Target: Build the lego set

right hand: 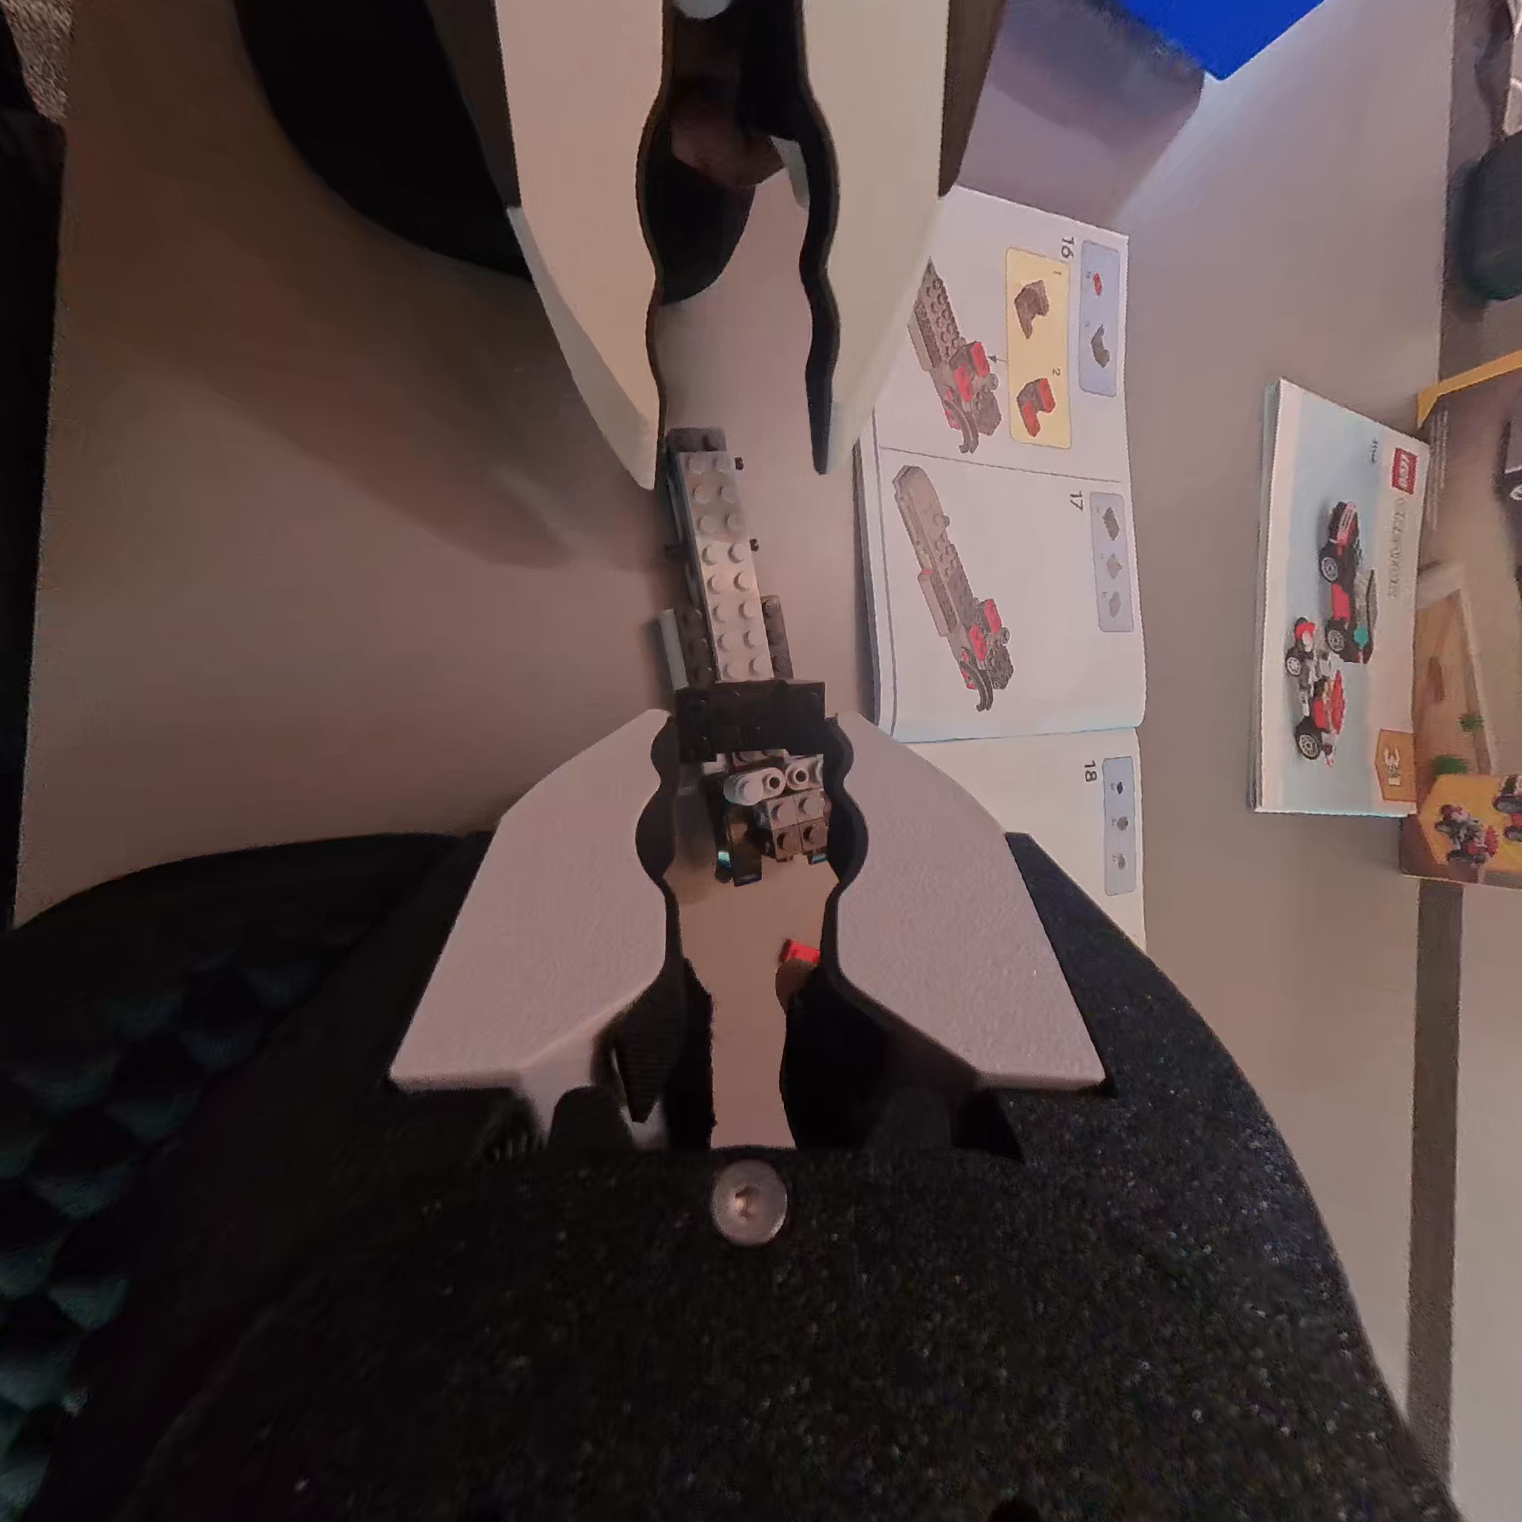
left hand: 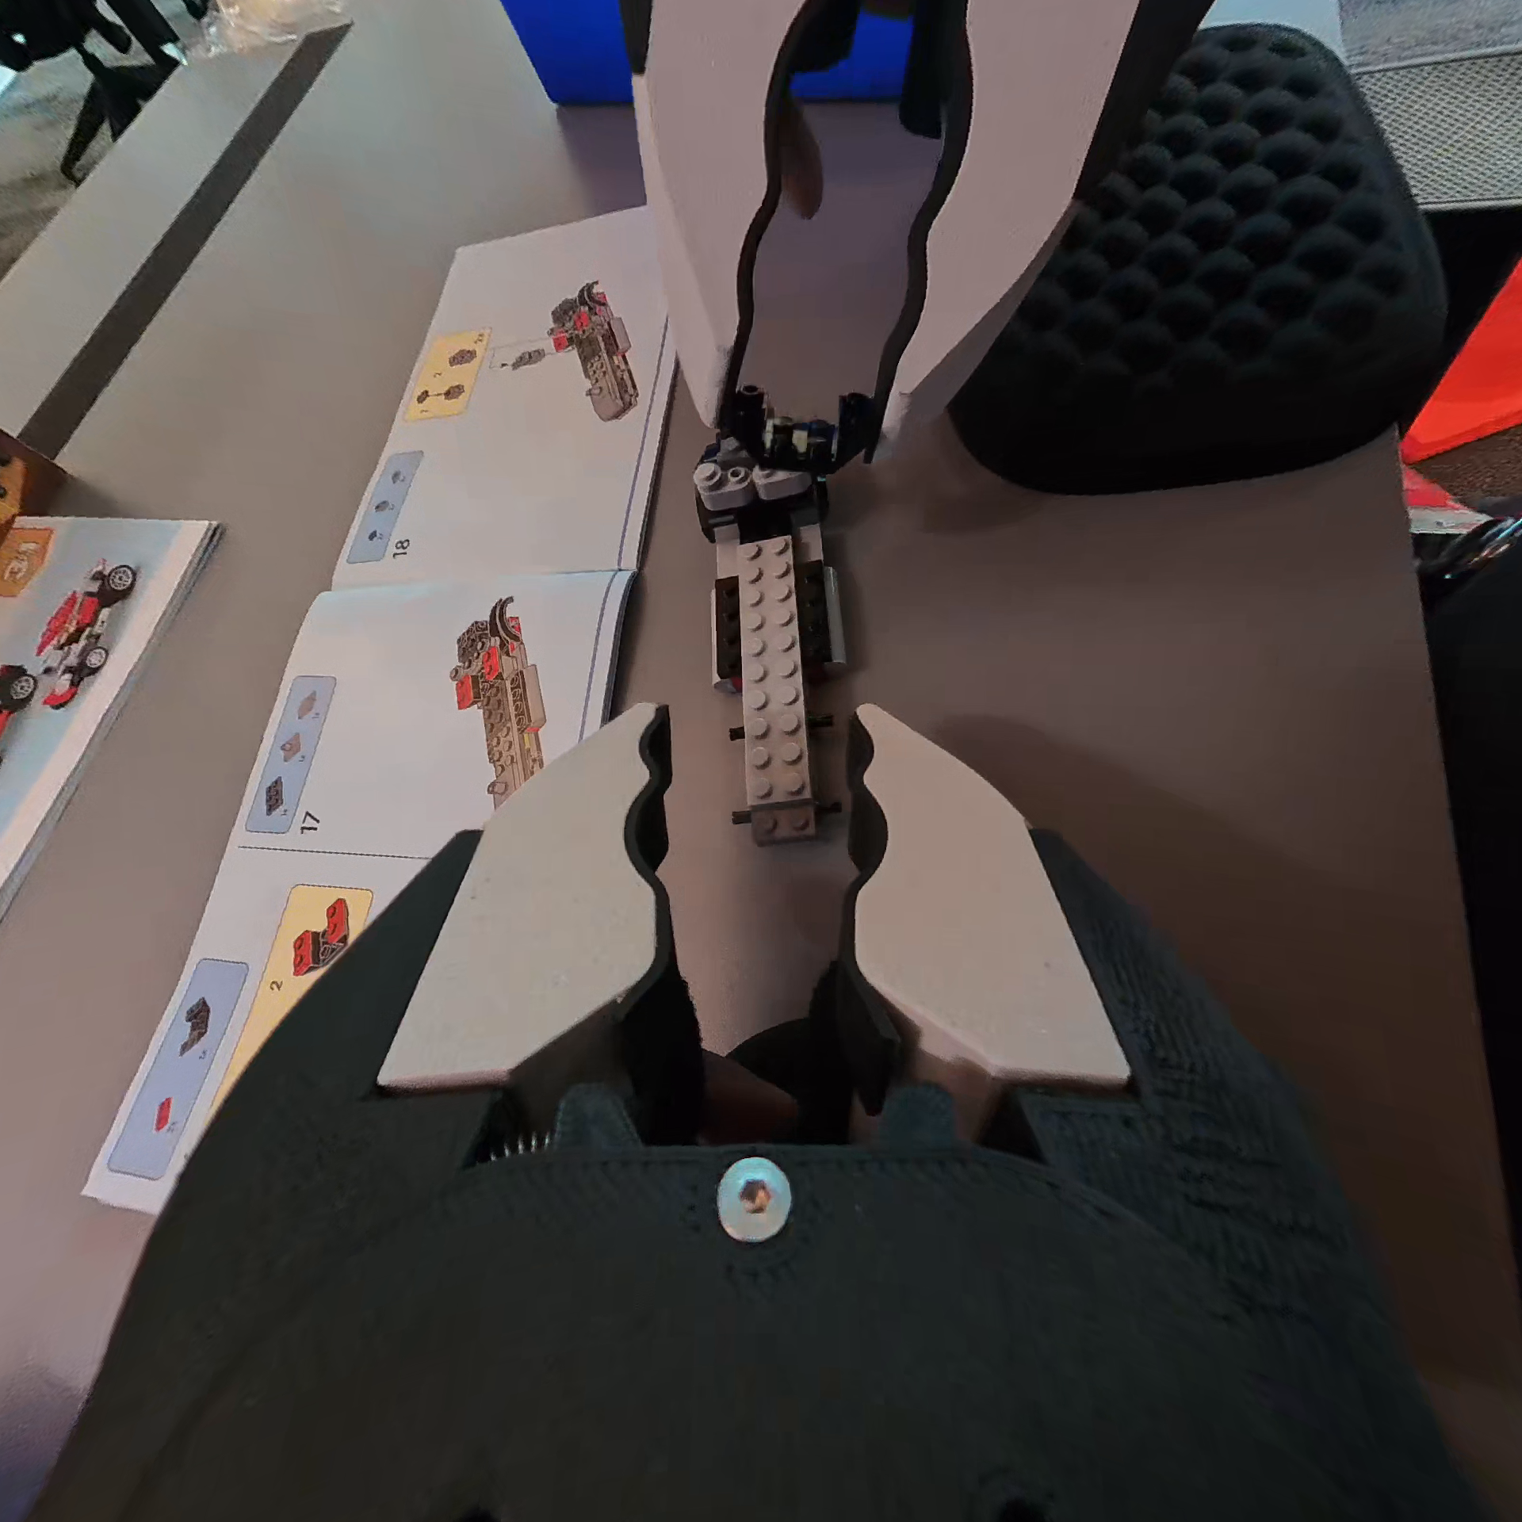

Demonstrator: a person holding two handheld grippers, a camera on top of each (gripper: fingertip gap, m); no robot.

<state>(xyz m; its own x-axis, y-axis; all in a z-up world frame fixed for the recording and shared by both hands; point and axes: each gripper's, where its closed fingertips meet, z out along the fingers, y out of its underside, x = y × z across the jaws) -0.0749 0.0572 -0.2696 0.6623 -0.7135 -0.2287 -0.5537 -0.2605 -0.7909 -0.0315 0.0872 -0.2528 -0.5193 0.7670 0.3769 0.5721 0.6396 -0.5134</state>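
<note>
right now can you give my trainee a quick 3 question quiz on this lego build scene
1. True or false: the left gripper is clamped on the lego chassis.
2. Which gripper has its fingers around the chassis's stacked end?
A. left
B. right
C. neither
3. Fill in: the open instruction booklet lies on the chassis's ____ side in the left wrist view.

Key:
1. False. Its jaws are open, either side of the plate's near end.
2. B, the right gripper.
3. left

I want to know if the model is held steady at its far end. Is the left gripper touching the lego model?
Apart. The left wrist view shows table on both sides between the left gripper and the lego model.
</note>
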